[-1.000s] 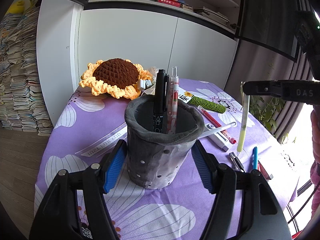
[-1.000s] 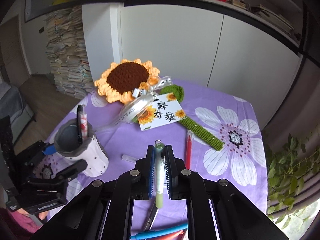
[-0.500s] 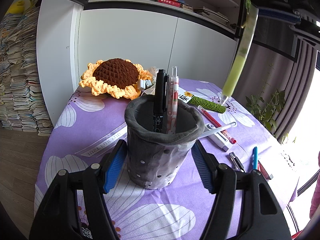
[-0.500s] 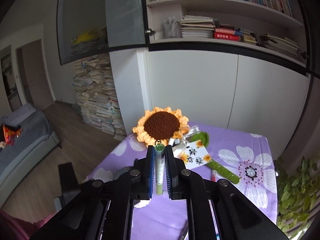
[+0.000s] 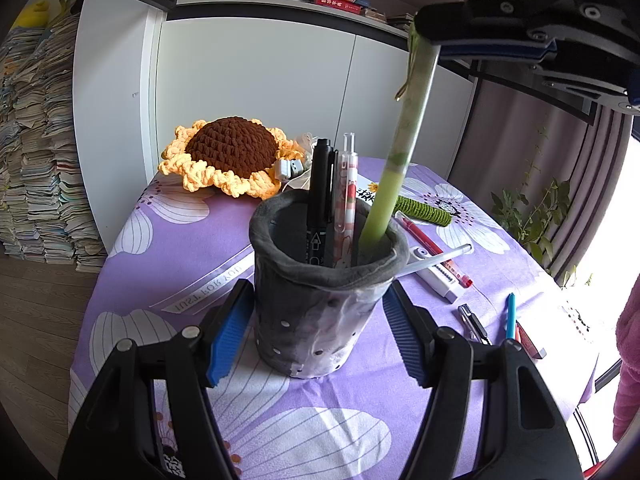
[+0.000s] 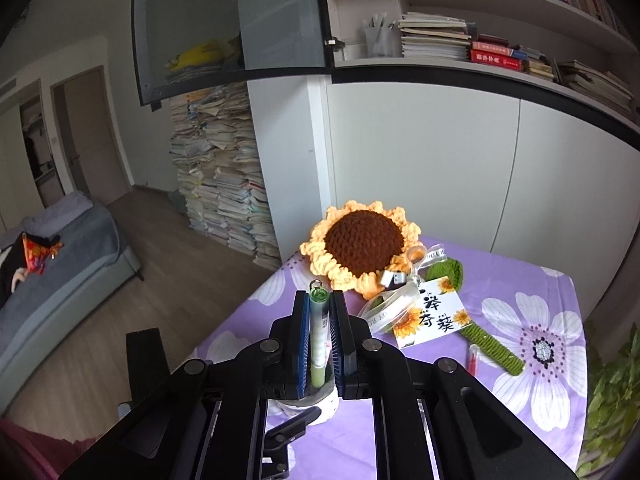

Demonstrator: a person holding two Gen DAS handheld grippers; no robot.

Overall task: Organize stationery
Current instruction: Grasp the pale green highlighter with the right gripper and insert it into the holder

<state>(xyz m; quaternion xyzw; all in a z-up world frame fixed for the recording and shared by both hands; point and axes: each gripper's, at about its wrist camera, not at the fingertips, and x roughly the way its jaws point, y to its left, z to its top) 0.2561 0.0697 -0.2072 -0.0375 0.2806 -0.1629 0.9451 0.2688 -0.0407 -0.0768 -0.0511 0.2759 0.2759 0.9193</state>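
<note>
A grey pen holder [image 5: 320,304] stands on the purple flowered tablecloth [image 5: 168,248]. It holds a black marker [image 5: 318,200] and a clear pink pen [image 5: 347,196]. My left gripper [image 5: 320,334] is open, its blue pads on either side of the holder without touching. My right gripper [image 6: 320,344] is shut on a light green pen [image 6: 319,336]; in the left wrist view that pen [image 5: 400,160] hangs upright with its lower end inside the holder's mouth. The holder [image 6: 316,398] shows only partly under the right fingers.
Loose pens lie right of the holder: a red pen [image 5: 436,250], a white marker [image 5: 434,274], a blue pen [image 5: 511,316]. A crocheted sunflower [image 5: 230,156] with green stem [image 5: 426,212] and a card [image 6: 430,318] lies behind. Book stacks [image 5: 32,152] stand left.
My right gripper carried the green pen from above the loose pens up and over to the holder, then lowered its tip into the mouth. The left gripper has not moved.
</note>
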